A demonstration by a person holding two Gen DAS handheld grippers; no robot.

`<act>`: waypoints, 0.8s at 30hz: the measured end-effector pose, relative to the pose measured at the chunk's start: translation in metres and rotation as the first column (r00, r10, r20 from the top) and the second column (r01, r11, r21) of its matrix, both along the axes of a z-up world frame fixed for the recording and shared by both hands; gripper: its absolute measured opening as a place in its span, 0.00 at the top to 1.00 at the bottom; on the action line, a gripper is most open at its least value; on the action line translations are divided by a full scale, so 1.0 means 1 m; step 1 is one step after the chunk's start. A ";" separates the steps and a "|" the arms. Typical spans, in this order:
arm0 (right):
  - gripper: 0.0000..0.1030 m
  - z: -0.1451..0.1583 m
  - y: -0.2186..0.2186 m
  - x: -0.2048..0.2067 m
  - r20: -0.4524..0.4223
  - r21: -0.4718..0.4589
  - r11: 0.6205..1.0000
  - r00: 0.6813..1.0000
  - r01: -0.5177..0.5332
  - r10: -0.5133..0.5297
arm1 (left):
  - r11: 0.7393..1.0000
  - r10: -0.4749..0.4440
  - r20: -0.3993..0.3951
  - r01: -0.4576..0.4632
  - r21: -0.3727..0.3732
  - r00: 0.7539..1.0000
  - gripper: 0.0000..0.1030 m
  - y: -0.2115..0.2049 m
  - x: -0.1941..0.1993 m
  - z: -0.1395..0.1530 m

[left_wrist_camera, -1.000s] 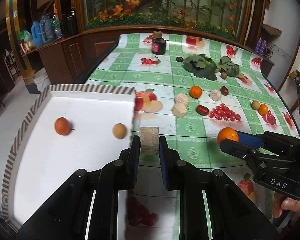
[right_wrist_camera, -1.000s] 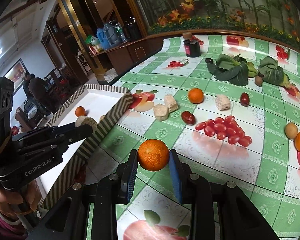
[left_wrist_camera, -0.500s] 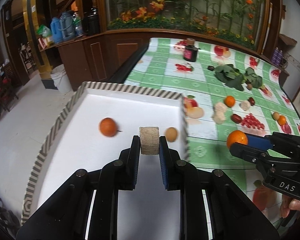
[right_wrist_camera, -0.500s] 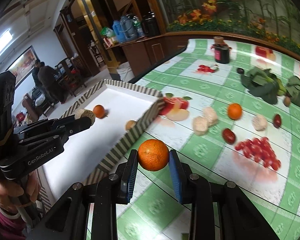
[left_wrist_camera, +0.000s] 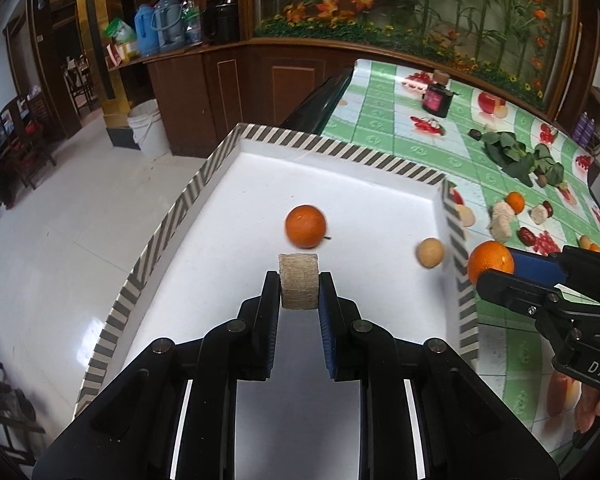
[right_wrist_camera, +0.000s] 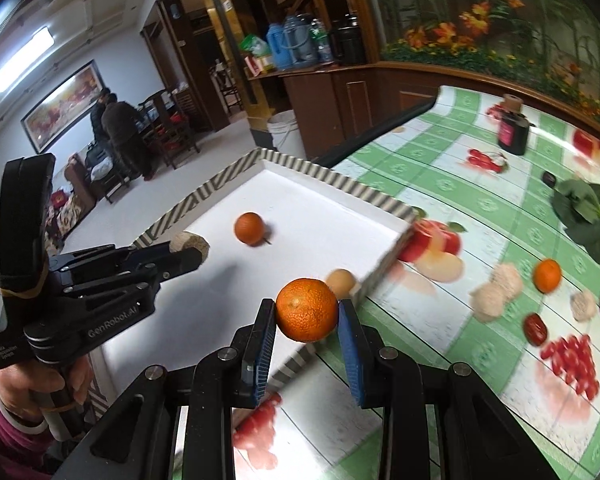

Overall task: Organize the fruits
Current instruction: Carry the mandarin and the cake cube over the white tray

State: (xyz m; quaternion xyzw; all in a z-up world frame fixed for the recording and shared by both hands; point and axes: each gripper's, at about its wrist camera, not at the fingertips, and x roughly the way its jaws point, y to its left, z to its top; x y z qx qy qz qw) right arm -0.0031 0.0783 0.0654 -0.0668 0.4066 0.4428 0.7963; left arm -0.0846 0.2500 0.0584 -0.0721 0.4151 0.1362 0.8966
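My left gripper (left_wrist_camera: 299, 286) is shut on a beige fruit chunk (left_wrist_camera: 298, 285) and holds it above the white tray (left_wrist_camera: 340, 148) with the striped rim. An orange (left_wrist_camera: 305, 226) and a tan round fruit (left_wrist_camera: 430, 253) lie in the tray. My right gripper (right_wrist_camera: 306, 316) is shut on an orange mandarin (right_wrist_camera: 307, 315), held over the tray's right rim (right_wrist_camera: 374, 276). It also shows in the left wrist view (left_wrist_camera: 491, 263). The left gripper shows in the right wrist view (right_wrist_camera: 186, 250) over the tray's left side.
More fruit lies on the green checked tablecloth (right_wrist_camera: 480, 200): an orange (right_wrist_camera: 547, 275), beige chunks (right_wrist_camera: 496, 290), red dates (right_wrist_camera: 535, 328). Leafy greens (right_wrist_camera: 586, 212) and a dark jar (right_wrist_camera: 512, 130) stand farther back. The floor drops off left of the tray.
Both grippers have moved left toward the tray with their fruit. The left one has gone from the tray's right edge to over its middle. The right one has reached the tray's right rim.
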 end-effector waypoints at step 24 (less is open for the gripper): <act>0.71 -0.028 0.064 0.005 -0.034 -0.093 0.988 0.993 -0.120 0.117 | 0.997 0.009 -0.059 -0.013 -0.072 0.998 0.82 0.024 0.013 -0.017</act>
